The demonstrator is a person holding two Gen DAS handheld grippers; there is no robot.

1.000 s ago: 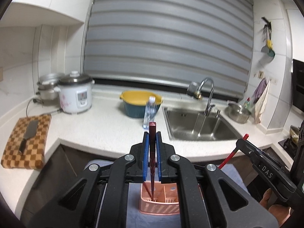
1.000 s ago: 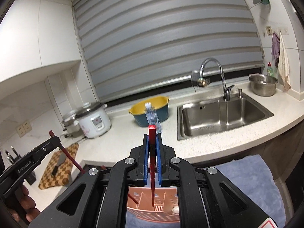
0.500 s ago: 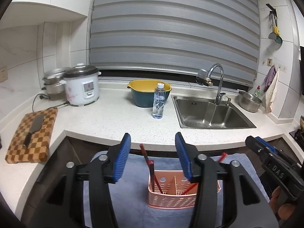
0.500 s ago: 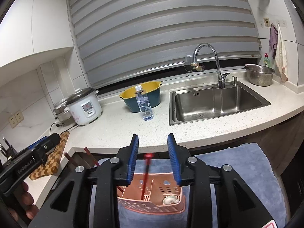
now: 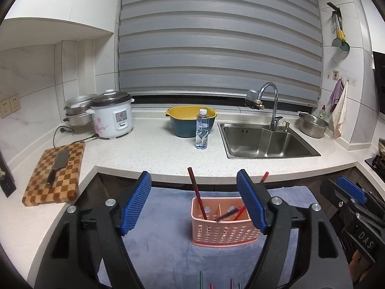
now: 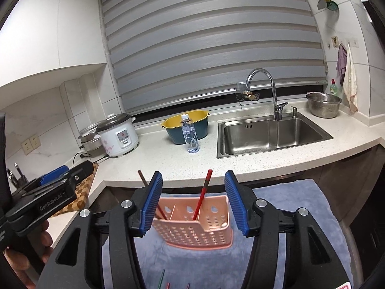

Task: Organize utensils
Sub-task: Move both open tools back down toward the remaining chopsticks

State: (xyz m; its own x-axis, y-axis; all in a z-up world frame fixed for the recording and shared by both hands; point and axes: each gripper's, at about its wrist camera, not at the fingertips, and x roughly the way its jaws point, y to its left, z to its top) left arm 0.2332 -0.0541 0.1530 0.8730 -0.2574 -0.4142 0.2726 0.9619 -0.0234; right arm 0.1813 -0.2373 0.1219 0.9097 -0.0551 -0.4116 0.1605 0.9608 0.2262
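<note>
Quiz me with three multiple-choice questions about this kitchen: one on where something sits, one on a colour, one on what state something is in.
1. Where is the water bottle?
A. in the sink
B. on the counter before the yellow bowl
C. on the cutting board

2. What colour is the utensil caddy?
A. pink
B. green
C. white

3. How do the right gripper jaws stand?
A. clamped on a chopstick
B. open, gripping nothing
C. shut, empty

Answers: 1 B, the bottle stands upright in front of the bowl. 2 A, its perforated walls are pink. 3 B, the red chopstick leans in the caddy, untouched.
</note>
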